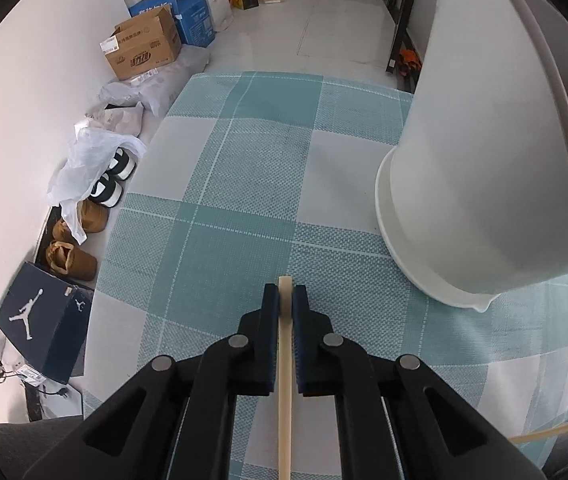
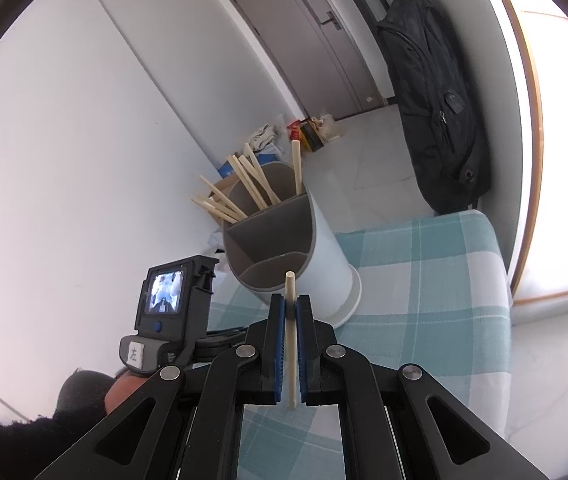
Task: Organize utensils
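Note:
My left gripper is shut on a pale wooden chopstick that runs back along the fingers, its tip just past them, above the checked tablecloth. The white utensil holder stands close on the right. In the right wrist view my right gripper is shut on another chopstick, its tip pointing at the holder. The holder has grey divided compartments; several chopsticks stand in its far compartment. The near compartments look empty.
The table has a teal and white checked cloth. The left gripper's camera unit sits left of the holder. Boxes, bags and shoes line the floor along the left wall. A black backpack hangs at the right.

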Motion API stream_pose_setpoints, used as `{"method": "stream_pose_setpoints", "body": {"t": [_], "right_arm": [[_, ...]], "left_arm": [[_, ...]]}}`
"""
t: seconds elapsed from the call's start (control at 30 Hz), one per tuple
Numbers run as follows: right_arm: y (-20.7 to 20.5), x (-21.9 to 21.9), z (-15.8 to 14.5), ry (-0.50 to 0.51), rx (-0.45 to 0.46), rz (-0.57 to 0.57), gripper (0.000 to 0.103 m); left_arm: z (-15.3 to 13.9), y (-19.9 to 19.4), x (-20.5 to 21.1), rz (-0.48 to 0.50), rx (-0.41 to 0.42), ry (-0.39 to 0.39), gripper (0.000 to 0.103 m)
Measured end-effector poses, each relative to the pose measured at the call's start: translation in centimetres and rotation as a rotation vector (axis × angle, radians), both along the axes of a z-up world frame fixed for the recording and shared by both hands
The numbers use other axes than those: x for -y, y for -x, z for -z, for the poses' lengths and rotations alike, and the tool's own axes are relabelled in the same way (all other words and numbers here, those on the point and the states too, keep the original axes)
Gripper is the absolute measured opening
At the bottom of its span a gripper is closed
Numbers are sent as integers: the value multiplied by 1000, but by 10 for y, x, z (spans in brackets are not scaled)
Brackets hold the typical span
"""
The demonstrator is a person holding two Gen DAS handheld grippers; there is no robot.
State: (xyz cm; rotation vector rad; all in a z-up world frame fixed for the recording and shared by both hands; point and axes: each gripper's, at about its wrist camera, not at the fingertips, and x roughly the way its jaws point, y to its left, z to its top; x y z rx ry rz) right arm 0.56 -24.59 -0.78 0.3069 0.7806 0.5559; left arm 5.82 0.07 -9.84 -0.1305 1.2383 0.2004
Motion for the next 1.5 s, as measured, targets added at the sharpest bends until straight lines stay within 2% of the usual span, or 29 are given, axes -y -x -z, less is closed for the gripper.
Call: {"method": "stream_pose_setpoints", "body": {"t": [0.17, 0.3, 0.53, 0.7, 1.07, 1.5], "right_arm": [[0, 3, -2, -4, 4, 7, 5], [0, 4, -3, -2, 10, 12, 5], [3, 3, -2, 7, 20, 10, 5], [7, 2, -2, 14, 32, 14, 5], [19, -10, -6, 41, 89, -16, 5], [31, -30, -10, 59, 127, -60, 5]], "left_arm": [[-7, 5, -4, -19, 36, 36, 3], [-23, 13, -1, -16, 107, 62, 3], [-56, 30, -1, 0, 245, 148, 3], [-63, 39, -11, -19, 281, 220, 3], [-95, 65, -17, 13, 400, 254, 3], [-122, 85, -5, 126, 490, 218, 2]]}}
